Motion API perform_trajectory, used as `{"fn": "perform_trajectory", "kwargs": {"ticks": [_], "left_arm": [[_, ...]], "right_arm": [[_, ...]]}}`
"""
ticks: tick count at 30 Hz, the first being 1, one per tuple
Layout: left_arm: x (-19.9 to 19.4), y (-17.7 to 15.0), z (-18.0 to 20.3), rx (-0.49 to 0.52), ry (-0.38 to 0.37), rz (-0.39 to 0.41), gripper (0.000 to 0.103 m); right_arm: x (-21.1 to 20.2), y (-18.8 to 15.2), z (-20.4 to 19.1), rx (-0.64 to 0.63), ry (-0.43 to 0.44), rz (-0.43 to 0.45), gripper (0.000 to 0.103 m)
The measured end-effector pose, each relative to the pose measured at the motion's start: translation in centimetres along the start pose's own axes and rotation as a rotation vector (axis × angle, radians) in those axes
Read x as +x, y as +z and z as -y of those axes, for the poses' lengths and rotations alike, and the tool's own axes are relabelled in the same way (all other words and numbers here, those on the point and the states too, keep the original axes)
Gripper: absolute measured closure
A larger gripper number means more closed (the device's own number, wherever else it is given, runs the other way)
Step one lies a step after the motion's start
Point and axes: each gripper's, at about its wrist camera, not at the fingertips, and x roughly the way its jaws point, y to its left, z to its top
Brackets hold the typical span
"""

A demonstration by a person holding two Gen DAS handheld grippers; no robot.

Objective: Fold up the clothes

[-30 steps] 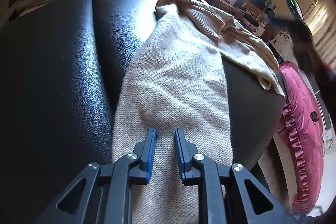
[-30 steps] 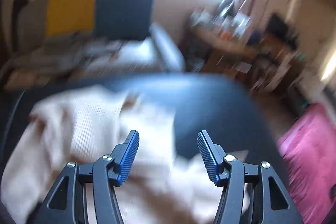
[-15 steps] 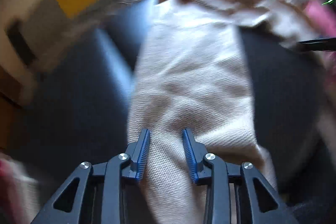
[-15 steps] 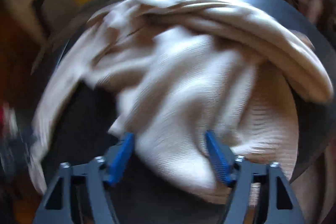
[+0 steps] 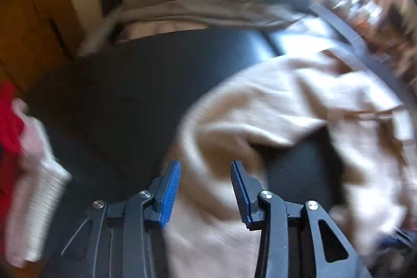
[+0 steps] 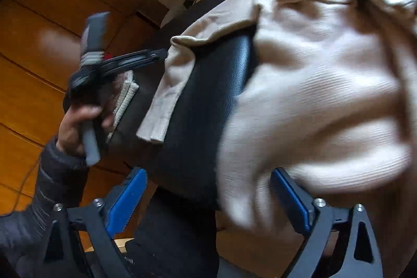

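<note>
Left wrist view shows my left hand-held gripper (image 5: pixel 205 188) with its blue pads set moderately apart and nothing pinched; the beige knit sweater (image 5: pixel 273 106) lies directly ahead and beneath the gap, one fold running in between the pads without being clamped. The sweater is bunched over the right half of the black leather seat (image 5: pixel 125 95), with a patch of bare leather showing through just right of my right-hand pad. At the left edge of the seat hangs a pale ribbed cuff (image 5: pixel 36 199), blurred. From the right wrist view, my right hand-held gripper (image 6: pixel 208 202) stands wide apart at the seat's near edge, and a rounded bulge of the sweater (image 6: pixel 325 95) hangs over that edge, down between the pads and against the right one, not gripped. A sleeve (image 6: pixel 166 95) of the sweater trails toward the seat's left edge, where my left hand (image 6: pixel 78 121) grips the other tool's handle.
</note>
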Motion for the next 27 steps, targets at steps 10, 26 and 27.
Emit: {"fn": "perform_trajectory", "kwargs": {"ticks": [10,26,27], "left_arm": [[-1.6,-8.9,7.7,-0.024,-0.443,-0.067,0.062],[-0.4,-8.8,12.3,0.163,-0.394,-0.035,0.059],[-0.2,-8.7,12.6,0.169,-0.407,-0.033,0.059]], "right_arm": [[-8.7,-1.6,5.4,0.102,-0.231,0.170,0.008],[-1.5,-1.9,4.6,-0.131,-0.473,-0.004,0.039],[-1.1,-2.0,4.5,-0.147,-0.482,-0.018,0.025]]}}
